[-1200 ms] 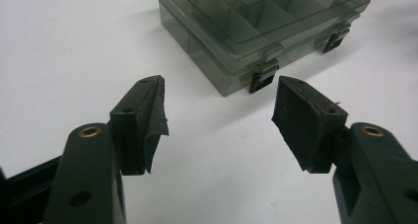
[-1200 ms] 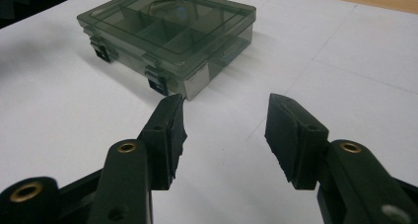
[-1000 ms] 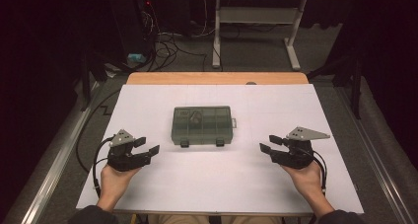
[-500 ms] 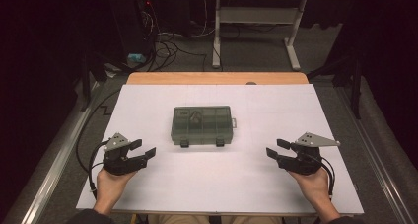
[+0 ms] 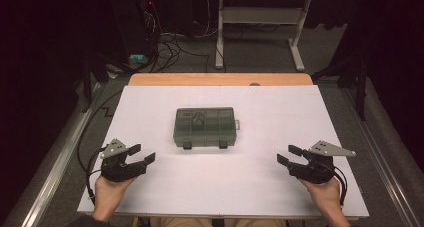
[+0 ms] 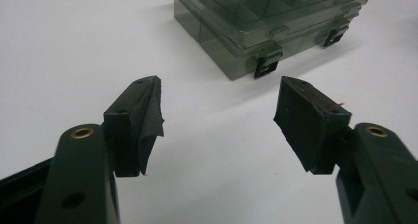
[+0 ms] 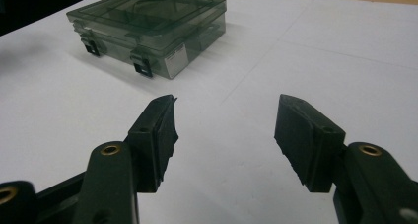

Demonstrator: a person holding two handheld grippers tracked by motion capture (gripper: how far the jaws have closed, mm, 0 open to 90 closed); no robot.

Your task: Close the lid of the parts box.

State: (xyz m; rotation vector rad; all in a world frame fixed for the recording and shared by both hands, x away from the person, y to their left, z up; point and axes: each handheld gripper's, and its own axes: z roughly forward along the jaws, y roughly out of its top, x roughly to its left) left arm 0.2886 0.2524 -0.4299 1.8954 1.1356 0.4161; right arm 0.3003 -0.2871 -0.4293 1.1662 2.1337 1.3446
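On the white surface: everything in this scene is laid out, seen from the high view
Surface (image 5: pixel 250 187): white sheet over a wooden top, a wood strip is shown along the far edge
Box (image 5: pixel 204 127): smoky see-through compartment case, placed at the middle of the surface, lid closed, two dark latches turned toward the person
Box contents: dividers are seen through the lid, a small item at one far compartment cannot be told
Left gripper (image 5: pixel 141 155): held in the left hand (image 5: pixel 111 193) at the near left, jaws spread wide, nothing is held between them
Left gripper view: box (image 6: pixel 276 26) is seen ahead and to the right of the jaws, apart from them, latches facing the camera
Right gripper (image 5: pixel 288 154): held in the right hand (image 5: pixel 322 192) at the near right, jaws wide and just opened further, nothing between them
Right gripper view: box (image 7: pixel 153 29) is seen ahead and to the left, well apart from the jaws
Contact: box is touched by neither gripper
Cables: one is trailed from each gripper toward the near edge
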